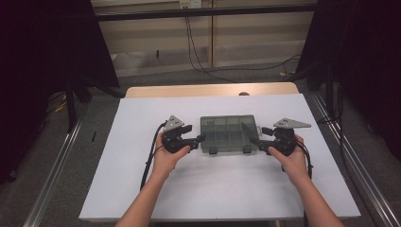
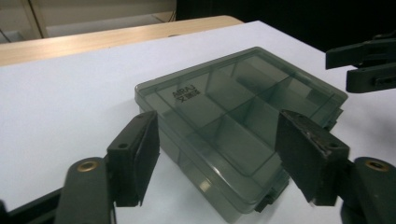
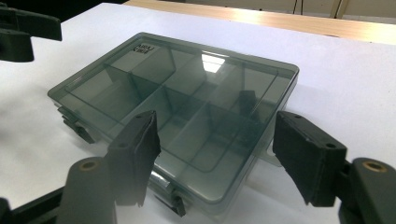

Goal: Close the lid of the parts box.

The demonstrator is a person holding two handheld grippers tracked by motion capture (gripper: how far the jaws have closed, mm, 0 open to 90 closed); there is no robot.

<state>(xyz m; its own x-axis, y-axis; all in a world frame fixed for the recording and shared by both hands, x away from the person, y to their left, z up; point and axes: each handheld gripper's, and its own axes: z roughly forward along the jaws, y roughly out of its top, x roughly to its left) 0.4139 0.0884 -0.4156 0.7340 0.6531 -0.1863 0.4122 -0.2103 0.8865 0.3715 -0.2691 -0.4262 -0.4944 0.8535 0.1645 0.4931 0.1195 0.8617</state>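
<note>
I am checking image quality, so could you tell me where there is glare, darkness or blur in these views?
Right gripper view: a white glare patch on the lid of the compartment box. High view: black, underexposed sides, evenly lit white table. Left gripper view: near jaws slightly soft, box lettering readable.

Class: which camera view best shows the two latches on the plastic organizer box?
The right gripper view: both latches face it on the box's near edge. The left gripper view shows one at a corner; the high view shows both, tiny.
</note>
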